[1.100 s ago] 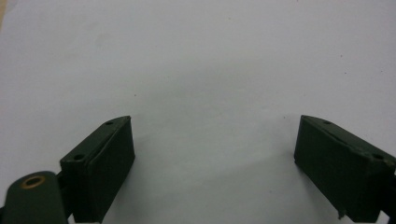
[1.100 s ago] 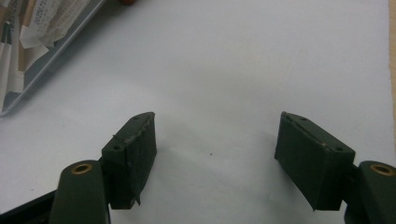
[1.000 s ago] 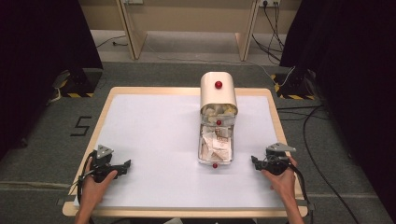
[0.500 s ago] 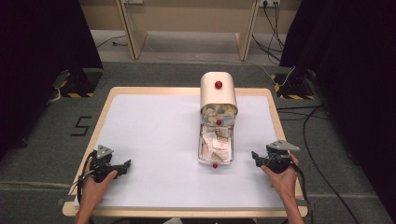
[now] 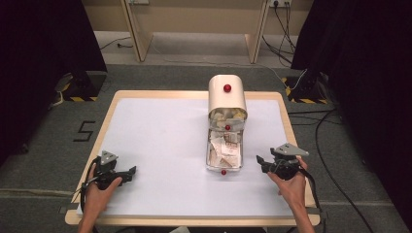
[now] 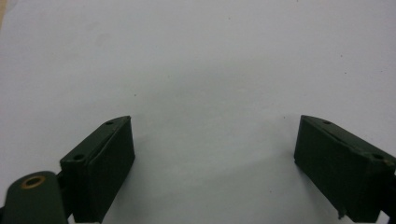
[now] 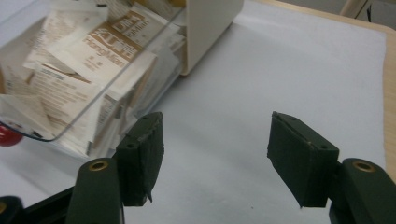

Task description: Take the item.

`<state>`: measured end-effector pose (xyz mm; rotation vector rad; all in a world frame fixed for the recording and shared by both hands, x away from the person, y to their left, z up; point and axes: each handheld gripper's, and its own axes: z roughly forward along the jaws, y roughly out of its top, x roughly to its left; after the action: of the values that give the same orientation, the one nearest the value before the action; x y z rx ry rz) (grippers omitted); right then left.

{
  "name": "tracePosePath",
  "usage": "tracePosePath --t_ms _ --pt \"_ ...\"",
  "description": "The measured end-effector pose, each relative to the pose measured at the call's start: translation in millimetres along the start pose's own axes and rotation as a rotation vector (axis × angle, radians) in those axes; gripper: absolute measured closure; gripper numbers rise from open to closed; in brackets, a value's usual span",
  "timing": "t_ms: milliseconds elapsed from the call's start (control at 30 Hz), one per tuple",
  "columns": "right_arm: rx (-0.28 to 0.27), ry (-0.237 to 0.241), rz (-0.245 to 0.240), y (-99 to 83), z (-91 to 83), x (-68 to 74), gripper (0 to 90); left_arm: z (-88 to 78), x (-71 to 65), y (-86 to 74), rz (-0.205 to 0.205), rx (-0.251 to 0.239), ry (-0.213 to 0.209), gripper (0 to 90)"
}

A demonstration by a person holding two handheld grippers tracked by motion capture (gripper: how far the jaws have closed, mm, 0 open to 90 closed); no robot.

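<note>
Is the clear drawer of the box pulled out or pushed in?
Pulled out: the drawer sticks forward from the box, with packets visible inside.

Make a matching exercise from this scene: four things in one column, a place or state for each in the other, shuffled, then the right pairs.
1. clear drawer
2. cream box
3. left tool
4. right tool

A. jaws open, just been closing, beside the drawer
B. pulled out, full of paper packets
C. upright at the table's far edge, red knob on top
D. open over bare white tabletop, near left

Pairs: 1-B, 2-C, 3-D, 4-A
</note>
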<state>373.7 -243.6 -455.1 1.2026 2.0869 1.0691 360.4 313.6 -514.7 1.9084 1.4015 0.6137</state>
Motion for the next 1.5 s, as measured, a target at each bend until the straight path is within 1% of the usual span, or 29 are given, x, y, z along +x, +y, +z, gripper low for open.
tracePosePath --t_ms 100,133,200,233,267,300,367,400,500,533,567,600,667,700,733,767,800,900,967,1000,1033,1067,1100,1133,1233,1267,1300,1433,1500 --pt "-0.01 0.011 -0.011 2.5 -2.0 4.4 38.7 0.0 0.1 0.0 0.0 0.0 0.0 11.3" --pt "-0.021 0.021 -0.029 6.2 -4.2 9.8 40.3 -0.1 0.1 0.0 0.002 0.001 0.0 11.3" --pt "-0.033 0.035 -0.038 9.5 -6.7 15.5 41.3 -0.1 0.1 0.0 0.001 0.001 0.0 11.3" --pt "-0.033 0.035 -0.038 9.5 -6.7 15.5 41.3 -0.1 0.1 0.0 0.001 0.001 0.0 11.3" --pt "-0.039 0.047 -0.054 12.7 -8.6 20.5 41.6 0.0 0.1 0.0 0.0 0.0 0.0 11.3" --pt "-0.04 0.05 -0.062 13.9 -9.2 22.3 41.8 0.0 0.1 0.0 0.0 0.0 0.0 11.3" --pt "-0.054 0.068 -0.069 16.8 -11.0 27.6 43.7 0.0 0.0 0.0 0.0 0.0 0.0 11.3" --pt "-0.054 0.076 -0.067 17.7 -11.5 29.4 43.9 -0.1 0.1 0.0 0.001 0.001 0.0 11.3" --pt "-0.054 0.079 -0.09 20.1 -12.4 34.0 44.5 0.0 0.0 0.0 0.0 0.0 0.0 11.3" --pt "-0.057 0.094 -0.099 22.6 -12.7 39.0 45.5 0.0 0.0 0.0 0.0 0.0 0.0 11.3" --pt "-0.057 0.094 -0.099 22.6 -12.7 39.0 45.5 0.0 0.0 0.0 0.0 0.0 0.0 11.3" --pt "-0.059 0.109 -0.108 24.4 -12.7 43.7 46.2 0.0 0.0 0.0 0.0 0.0 0.0 11.3" --pt "-0.057 0.119 -0.124 26.3 -12.4 48.1 46.7 -0.1 0.1 0.0 0.001 0.001 0.0 11.3" --pt "-0.057 0.119 -0.124 26.3 -12.4 48.1 46.7 -0.1 0.1 0.0 0.001 0.001 0.0 11.3" --pt "-0.058 0.14 -0.129 28.2 -12.0 54.0 47.6 -0.1 0.1 0.0 0.001 0.001 0.0 11.3" --pt "-0.058 0.14 -0.129 28.2 -12.0 54.0 47.6 -0.1 0.1 0.0 0.001 0.001 0.0 11.3" --pt "-0.057 0.16 -0.142 29.5 -10.9 59.1 48.3 0.0 0.1 0.0 0.0 0.0 0.0 11.3" --pt "-0.053 0.18 -0.164 31.2 -8.1 65.5 50.2 0.0 0.0 0.0 0.0 0.0 0.0 11.3" --pt "-0.052 0.186 -0.163 31.5 -7.4 67.1 50.8 0.0 0.0 0.0 0.0 0.0 0.0 11.3" --pt "-0.06 0.211 -0.159 31.8 -4.8 70.6 53.6 0.0 0.1 0.1 -0.001 0.0 -0.001 11.3" --pt "-0.06 0.211 -0.159 31.8 -4.8 70.6 53.6 0.0 0.1 0.1 -0.001 0.0 -0.001 11.3" --pt "-0.071 0.238 -0.143 32.0 -2.0 72.6 55.9 -0.1 0.1 0.0 0.001 0.001 0.0 11.3" --pt "-0.071 0.238 -0.143 32.0 -2.0 72.6 55.9 -0.1 0.1 0.0 0.001 0.001 0.0 11.3" --pt "-0.072 0.258 -0.135 31.9 1.2 74.8 57.6 0.0 0.0 0.0 0.0 0.0 0.0 11.3" --pt "-0.065 0.264 -0.141 31.3 4.7 77.1 58.4 0.0 0.1 0.1 0.0 0.001 -0.001 11.3" --pt "-0.054 0.258 -0.159 30.8 8.5 79.6 59.3 0.0 0.1 0.0 0.0 0.0 0.0 11.3" --pt "-0.054 0.258 -0.159 30.8 8.5 79.6 59.3 0.0 0.1 0.0 0.0 0.0 0.0 11.3" --pt "-0.04 0.263 -0.193 31.0 16.2 86.4 62.0 -0.1 0.1 0.0 0.001 0.001 0.0 11.3" --pt "-0.036 0.263 -0.2 31.2 18.1 87.4 62.9 0.0 0.1 0.0 0.0 0.0 0.0 11.3"
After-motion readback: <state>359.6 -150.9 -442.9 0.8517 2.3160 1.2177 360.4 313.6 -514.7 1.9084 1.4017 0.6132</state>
